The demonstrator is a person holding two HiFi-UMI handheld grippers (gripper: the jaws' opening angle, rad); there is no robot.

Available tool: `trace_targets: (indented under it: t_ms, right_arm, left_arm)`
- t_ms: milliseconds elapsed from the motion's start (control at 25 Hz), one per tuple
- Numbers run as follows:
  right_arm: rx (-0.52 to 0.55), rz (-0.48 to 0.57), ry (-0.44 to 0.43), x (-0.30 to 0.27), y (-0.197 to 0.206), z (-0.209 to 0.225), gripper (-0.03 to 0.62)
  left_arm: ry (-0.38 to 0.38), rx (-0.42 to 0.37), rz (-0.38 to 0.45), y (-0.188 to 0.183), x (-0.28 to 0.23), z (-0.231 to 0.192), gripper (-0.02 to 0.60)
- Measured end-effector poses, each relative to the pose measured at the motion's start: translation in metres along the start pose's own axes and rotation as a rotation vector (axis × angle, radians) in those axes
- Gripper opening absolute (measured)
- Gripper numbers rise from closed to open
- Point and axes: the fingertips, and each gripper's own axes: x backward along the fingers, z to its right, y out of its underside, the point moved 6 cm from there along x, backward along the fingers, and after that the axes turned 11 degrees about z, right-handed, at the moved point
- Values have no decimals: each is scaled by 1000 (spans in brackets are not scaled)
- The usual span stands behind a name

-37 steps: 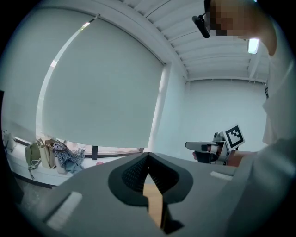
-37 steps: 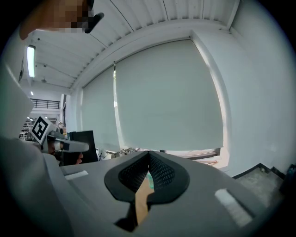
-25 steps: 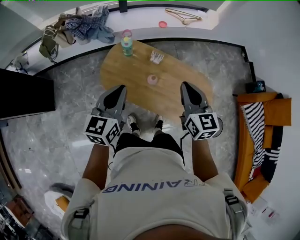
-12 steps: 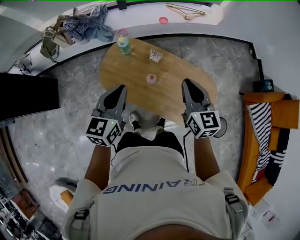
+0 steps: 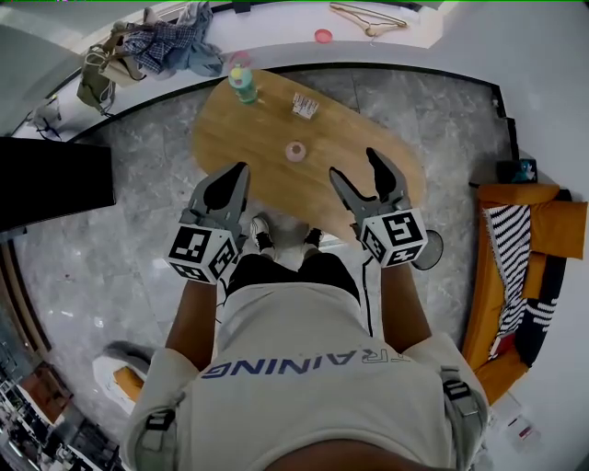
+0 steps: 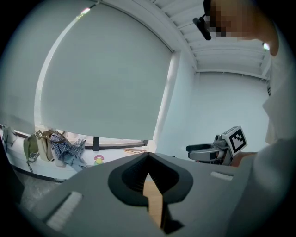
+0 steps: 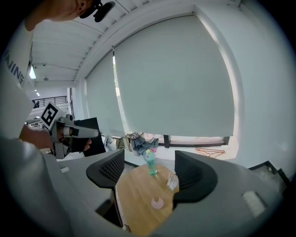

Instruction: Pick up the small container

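Observation:
The small pink container (image 5: 295,152) stands near the middle of the oval wooden table (image 5: 267,175); in the right gripper view the container (image 7: 157,202) sits low between the jaws' sightline, well ahead of them. My right gripper (image 5: 353,164) hovers over the table's near right edge. Its jaws are opening, with nothing between them (image 7: 149,172). My left gripper (image 5: 239,171) is held over the near left edge, shut and empty (image 6: 148,173). Both grippers are short of the container.
A green bottle (image 5: 243,86) and a small packet (image 5: 306,106) stand on the table's far part. Clothes (image 5: 170,41), a hanger (image 5: 368,17) and a pink lid (image 5: 323,36) lie on the ledge behind. A black cabinet (image 5: 46,184) is left, an orange sofa (image 5: 515,267) right.
The right gripper's jaws have gone from shut to spread apart. Both grippers stay over the table's near edge, having moved only slightly.

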Motion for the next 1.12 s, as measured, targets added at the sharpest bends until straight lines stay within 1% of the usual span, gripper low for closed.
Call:
trace_targets:
  t_ms: [200, 360, 520, 720, 800, 920, 1000, 1120]
  right_arm:
    - [-32, -47, -53, -6, 10, -4, 471]
    - [-30, -93, -60, -9, 25, -5, 495]
    - [-47, -156, -105, -19, 53, -5, 525]
    - [-41, -233, -118, -46, 104, 5, 528]
    - [-48, -230, -107, -62, 123, 13, 511]
    - [-70, -215, -97, -86, 150, 21, 501]
    - [-57, -224, -97, -103, 171, 25, 494]
    - [-12, -276, -99, -131, 213, 30, 487]
  left_arm:
    - [5, 14, -3, 4, -1, -3, 0]
    - [12, 24, -19, 11, -5, -5, 0]
    - [18, 38, -34, 25, -11, -8, 0]
    - [3, 40, -75, 54, -15, -22, 0]
    - [-15, 48, -94, 68, -18, -29, 0]
    - [-44, 88, -103, 88, -25, -40, 0]
    - [-61, 107, -104, 102, -32, -47, 0]
    - [-69, 130, -107, 120, -47, -59, 0]
